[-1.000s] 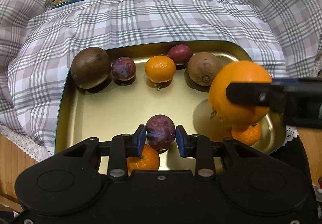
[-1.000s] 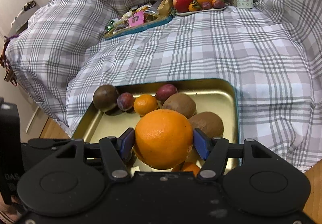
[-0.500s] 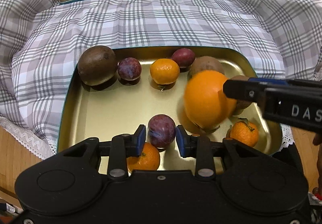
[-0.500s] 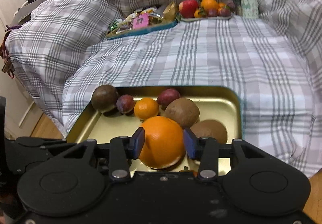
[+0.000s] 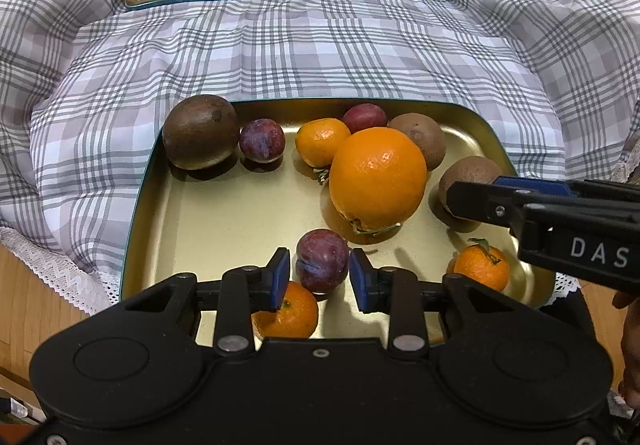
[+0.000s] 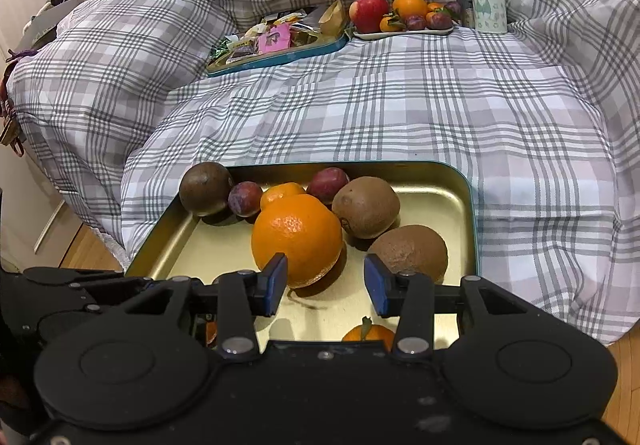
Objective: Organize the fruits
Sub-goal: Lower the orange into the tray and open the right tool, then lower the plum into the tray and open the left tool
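Right tongs [image 6: 325,281] hang spread just near of the big orange [image 6: 297,239], which sits free in the gold tray [image 6: 440,201]. Left tongs [image 5: 319,277] sit low at the tray's near edge, pads spread around a plum [image 5: 322,260] without quite pinching it.

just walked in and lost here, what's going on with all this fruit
A person with tongs in each hand is sorting fruit in a gold tray on a plaid blanket. The right tongs are open, and the big orange sits free on the tray in front of them. The left tongs have a plum between their pads with small gaps either side, so it isn't gripped. Kiwis, tangerines and other plums lie around.
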### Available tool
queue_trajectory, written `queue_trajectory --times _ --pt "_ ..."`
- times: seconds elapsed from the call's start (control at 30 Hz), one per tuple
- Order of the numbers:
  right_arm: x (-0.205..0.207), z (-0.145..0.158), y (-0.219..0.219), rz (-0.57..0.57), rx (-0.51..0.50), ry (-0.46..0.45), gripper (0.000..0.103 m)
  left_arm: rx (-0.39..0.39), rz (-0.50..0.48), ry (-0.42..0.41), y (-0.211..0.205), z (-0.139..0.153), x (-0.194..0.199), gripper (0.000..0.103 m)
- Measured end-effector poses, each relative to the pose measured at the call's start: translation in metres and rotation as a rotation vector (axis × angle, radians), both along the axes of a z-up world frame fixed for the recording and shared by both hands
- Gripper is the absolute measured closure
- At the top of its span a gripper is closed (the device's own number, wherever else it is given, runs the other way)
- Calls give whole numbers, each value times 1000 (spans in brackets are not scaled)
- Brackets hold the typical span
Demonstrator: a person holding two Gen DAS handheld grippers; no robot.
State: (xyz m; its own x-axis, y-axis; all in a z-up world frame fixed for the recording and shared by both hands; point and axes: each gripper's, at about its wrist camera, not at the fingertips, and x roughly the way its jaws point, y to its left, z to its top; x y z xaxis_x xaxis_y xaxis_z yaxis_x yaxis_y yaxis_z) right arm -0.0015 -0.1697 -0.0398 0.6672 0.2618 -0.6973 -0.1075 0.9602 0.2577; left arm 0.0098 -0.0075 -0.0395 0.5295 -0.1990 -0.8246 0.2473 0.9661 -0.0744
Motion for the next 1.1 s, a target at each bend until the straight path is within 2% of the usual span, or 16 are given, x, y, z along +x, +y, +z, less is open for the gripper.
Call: queue_trajectory --times 0.57,0.8,1.1 --pt "-15 15 -12 -30 -7 7 58 17 51 -47 -3 31 -13 62" --pt "-27 16 -14 -29 -25 32 58 72 88 -96 -8 40 -25 62" --pt "-38 14 -11 -38 -34 62 56 88 97 -70 -9 43 -29 62"
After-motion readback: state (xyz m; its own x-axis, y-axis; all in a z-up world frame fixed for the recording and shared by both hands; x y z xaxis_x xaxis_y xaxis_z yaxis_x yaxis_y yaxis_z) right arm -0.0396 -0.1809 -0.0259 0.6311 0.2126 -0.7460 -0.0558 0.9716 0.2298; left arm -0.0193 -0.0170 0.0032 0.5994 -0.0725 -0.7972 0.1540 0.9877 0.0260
